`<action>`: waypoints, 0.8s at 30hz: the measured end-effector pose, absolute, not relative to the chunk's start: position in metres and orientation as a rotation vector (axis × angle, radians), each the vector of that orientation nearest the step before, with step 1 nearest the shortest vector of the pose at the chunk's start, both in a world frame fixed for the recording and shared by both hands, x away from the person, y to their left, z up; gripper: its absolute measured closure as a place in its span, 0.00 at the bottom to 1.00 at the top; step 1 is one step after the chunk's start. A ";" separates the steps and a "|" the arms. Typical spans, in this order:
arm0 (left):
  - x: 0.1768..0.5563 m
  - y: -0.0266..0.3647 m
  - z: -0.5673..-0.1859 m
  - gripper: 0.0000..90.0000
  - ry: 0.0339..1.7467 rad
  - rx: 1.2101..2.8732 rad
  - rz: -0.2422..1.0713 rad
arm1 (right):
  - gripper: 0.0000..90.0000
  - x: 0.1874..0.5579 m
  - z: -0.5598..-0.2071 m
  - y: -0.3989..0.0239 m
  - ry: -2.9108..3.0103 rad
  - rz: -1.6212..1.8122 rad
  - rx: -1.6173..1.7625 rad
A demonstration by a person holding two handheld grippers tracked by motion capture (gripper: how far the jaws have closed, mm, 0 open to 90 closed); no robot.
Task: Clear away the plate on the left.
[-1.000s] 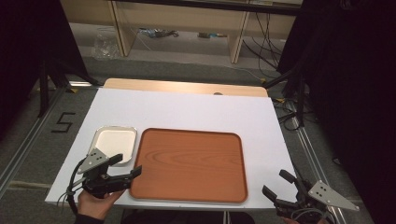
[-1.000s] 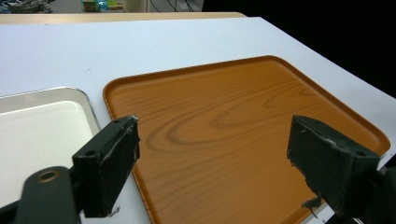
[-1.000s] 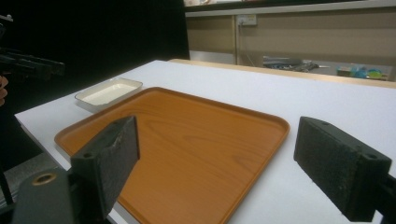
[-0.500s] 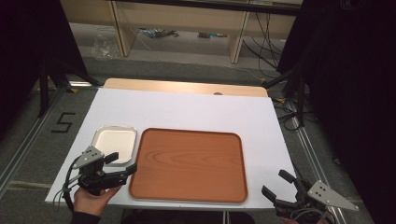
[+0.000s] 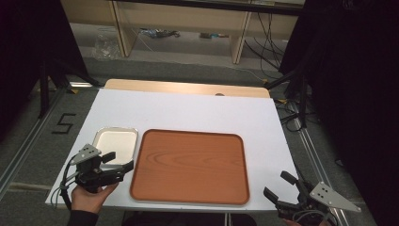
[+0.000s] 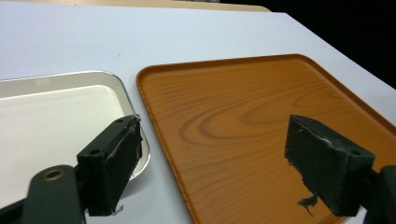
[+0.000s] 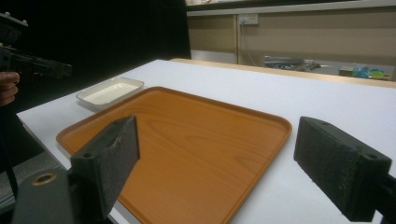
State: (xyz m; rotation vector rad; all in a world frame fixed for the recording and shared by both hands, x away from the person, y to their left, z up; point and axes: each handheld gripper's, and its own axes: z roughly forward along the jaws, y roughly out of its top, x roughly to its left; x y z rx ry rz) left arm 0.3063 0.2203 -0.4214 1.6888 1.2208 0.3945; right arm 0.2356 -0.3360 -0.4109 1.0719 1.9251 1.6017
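Note:
A brown wood-grain tray point(image 5: 188, 165) lies empty at the middle front of the white table point(image 5: 188, 110). Touching its left side is a small white metal-rimmed tray point(image 5: 115, 143), also empty. My left gripper point(image 5: 118, 161) is held in a hand at the front left corner, open, with its jaws over the gap between the two trays. In the left gripper view the left gripper point(image 6: 219, 163) holds nothing, one jaw over the white tray point(image 6: 56, 116), the other over the brown tray point(image 6: 243, 121). My right gripper point(image 5: 277, 184) hovers open off the front right corner. In the right gripper view the right gripper point(image 7: 224, 163) faces the brown tray point(image 7: 187, 140).
Beyond the table's far wooden edge point(image 5: 188, 87) stand low shelves point(image 5: 188, 23) with cables on the floor. Black curtains hang on both sides. A "5" point(image 5: 62, 123) is marked on the floor at the left. The right gripper view shows the other gripper point(image 7: 32, 65) far off.
My left gripper has drawn back a little to the left, away from the brown tray's edge. The right gripper has stayed put.

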 end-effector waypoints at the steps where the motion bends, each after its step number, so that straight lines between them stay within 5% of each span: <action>1: 0.308 0.222 -0.422 0.21 1.227 1.688 0.389 | 0.17 0.236 -0.411 -0.336 1.925 1.603 1.073; 24: 0.348 0.263 -0.437 0.28 1.406 1.691 0.396 | 0.17 0.237 -0.410 -0.337 1.933 1.577 1.030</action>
